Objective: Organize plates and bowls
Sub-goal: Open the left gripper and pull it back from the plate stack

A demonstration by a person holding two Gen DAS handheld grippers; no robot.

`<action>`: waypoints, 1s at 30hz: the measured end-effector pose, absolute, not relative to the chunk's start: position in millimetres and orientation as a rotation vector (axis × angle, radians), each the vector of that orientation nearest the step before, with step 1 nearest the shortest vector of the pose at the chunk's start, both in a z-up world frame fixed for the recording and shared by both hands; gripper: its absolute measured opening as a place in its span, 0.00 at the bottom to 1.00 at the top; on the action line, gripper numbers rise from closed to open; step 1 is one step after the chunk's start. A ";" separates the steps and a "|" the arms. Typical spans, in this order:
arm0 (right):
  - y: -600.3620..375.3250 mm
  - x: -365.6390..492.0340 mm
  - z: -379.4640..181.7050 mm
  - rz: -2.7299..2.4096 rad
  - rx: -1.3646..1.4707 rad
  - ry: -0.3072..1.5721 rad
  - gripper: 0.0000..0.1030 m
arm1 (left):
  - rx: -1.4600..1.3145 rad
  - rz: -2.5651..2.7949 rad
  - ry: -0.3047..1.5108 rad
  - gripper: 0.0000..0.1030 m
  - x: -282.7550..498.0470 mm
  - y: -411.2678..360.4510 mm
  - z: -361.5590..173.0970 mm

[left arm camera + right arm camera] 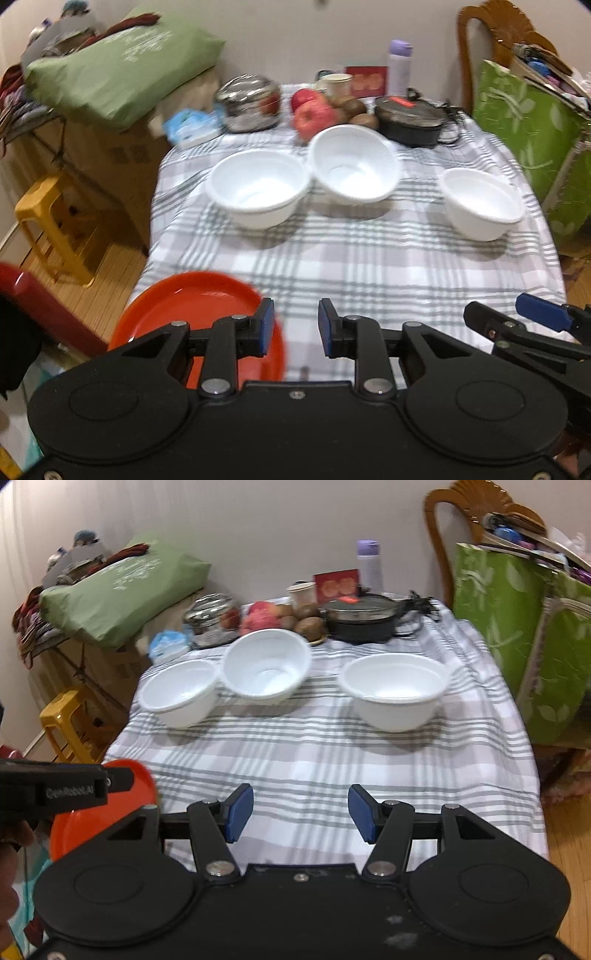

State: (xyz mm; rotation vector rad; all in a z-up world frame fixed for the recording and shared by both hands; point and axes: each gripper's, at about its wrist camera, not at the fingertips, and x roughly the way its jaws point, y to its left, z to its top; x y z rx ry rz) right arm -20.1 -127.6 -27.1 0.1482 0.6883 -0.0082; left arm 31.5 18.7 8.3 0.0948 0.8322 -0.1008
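At the near left edge of the worktop (369, 266) lies an empty orange plate (192, 306). Both the left claw (295, 326) and right claw (300, 812) gape, holding nothing. Farther off stand three empty white bowls (258, 192) (354, 166) (480, 203).

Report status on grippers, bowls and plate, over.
Left gripper and right gripper both open, nothing between the fingers. Three white bowls upright on the checked tablecloth, orange plate at near-left edge. Path to bowls unobstructed.
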 end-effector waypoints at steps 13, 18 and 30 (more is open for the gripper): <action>-201.8 -4.7 -17.2 -0.042 0.198 0.708 0.58 | 0.133 -0.228 0.826 0.33 53.8 -54.1 20.1; -214.2 5.7 -11.5 -0.072 0.146 0.699 0.58 | 0.161 -0.244 0.800 0.33 65.1 -72.7 21.8; -254.6 69.5 14.4 -0.120 0.106 0.668 0.58 | 0.120 -0.253 0.847 0.33 121.3 -96.5 21.3</action>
